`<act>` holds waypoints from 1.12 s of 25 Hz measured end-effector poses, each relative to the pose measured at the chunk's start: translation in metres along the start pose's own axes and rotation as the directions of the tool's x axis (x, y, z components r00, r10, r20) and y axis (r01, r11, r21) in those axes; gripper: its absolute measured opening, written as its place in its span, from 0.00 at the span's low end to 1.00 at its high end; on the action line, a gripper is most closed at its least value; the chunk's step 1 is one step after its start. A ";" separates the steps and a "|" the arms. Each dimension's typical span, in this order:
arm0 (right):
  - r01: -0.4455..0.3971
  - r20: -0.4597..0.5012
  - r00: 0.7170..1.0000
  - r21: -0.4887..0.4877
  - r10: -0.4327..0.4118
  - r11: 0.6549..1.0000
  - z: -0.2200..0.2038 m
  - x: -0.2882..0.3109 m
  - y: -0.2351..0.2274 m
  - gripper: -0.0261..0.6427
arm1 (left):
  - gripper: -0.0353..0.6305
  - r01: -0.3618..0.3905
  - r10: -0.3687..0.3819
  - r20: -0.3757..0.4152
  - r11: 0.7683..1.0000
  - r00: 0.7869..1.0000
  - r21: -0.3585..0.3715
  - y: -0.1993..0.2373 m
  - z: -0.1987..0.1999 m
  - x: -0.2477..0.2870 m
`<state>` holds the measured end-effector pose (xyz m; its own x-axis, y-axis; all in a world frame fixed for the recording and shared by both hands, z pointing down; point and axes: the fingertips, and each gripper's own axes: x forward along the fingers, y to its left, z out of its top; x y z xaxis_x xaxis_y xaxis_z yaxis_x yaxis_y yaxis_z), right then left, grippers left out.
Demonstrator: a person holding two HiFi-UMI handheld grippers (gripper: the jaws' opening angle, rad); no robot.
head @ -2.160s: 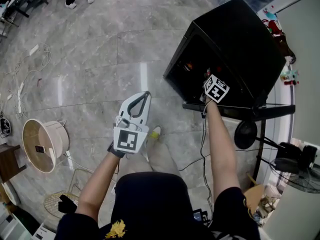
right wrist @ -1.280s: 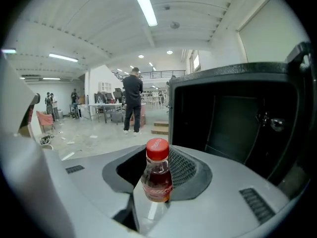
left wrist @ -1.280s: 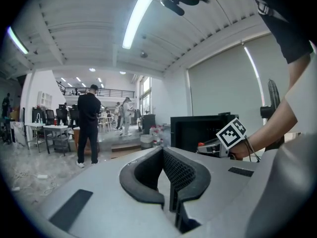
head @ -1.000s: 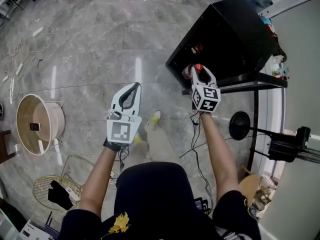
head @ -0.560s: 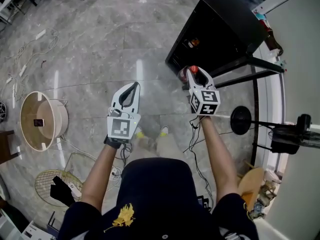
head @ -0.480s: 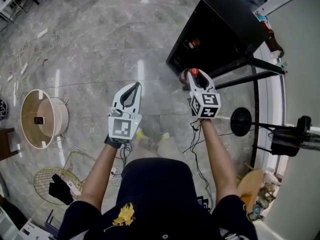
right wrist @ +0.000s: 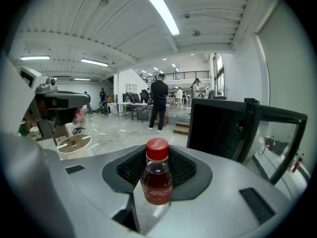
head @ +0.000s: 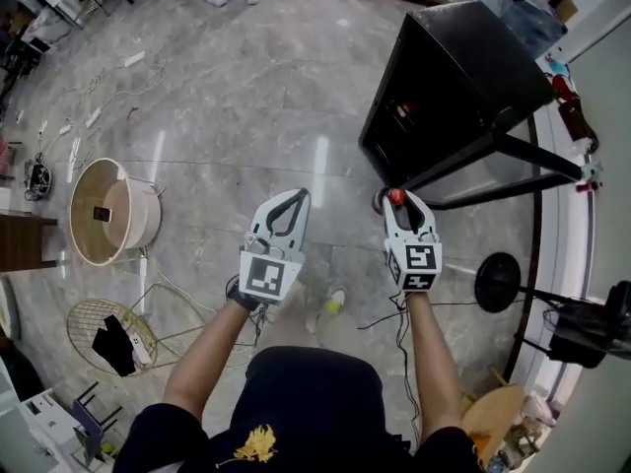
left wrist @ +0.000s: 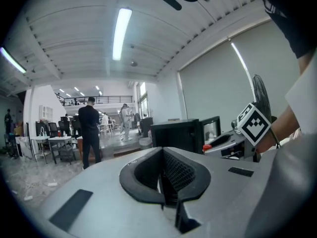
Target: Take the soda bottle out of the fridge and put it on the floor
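Small clear soda bottle [right wrist: 157, 177], dark reddish drink, red cap, upright, pinched by the right gripper [head: 404, 203] just outside the black fridge [head: 463, 67], off the floor [head: 246, 106]. Left gripper [head: 291, 203] closed, empty.

Your head view looked steeply down past your arms at the floor [head: 246, 97] and fridge [head: 463, 57]. Both gripper views sat close behind their jaws, facing out across the room, sharing that fridge.

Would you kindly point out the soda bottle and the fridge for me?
soda bottle [right wrist: 157, 179], right gripper view, the middle of its body.
fridge [head: 463, 59], head view, its black top panel.
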<state>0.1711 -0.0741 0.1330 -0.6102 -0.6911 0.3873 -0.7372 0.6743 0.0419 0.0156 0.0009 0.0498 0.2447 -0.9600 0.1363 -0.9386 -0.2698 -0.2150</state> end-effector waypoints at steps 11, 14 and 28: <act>-0.038 -0.017 0.999 0.033 0.039 0.999 -0.075 0.054 -0.015 0.23 | 0.08 0.002 -0.003 0.010 0.990 1.000 0.140 0.000 -0.066 0.043; -0.027 -0.005 1.000 0.039 0.027 0.999 -0.099 0.091 -0.026 0.23 | 0.08 -0.016 0.017 -0.009 0.998 1.000 0.060 0.005 -0.118 0.070; -0.016 0.028 0.999 0.048 0.015 0.999 -0.305 0.291 0.001 0.23 | 0.08 0.045 -0.045 0.003 0.995 0.999 -0.093 -0.007 -0.406 0.160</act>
<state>0.0809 -0.1951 0.5270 -0.6291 -0.6879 0.3619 -0.7402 0.6723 -0.0087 -0.0372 -0.1199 0.4656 0.2874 -0.9471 0.1428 -0.9452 -0.3045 -0.1173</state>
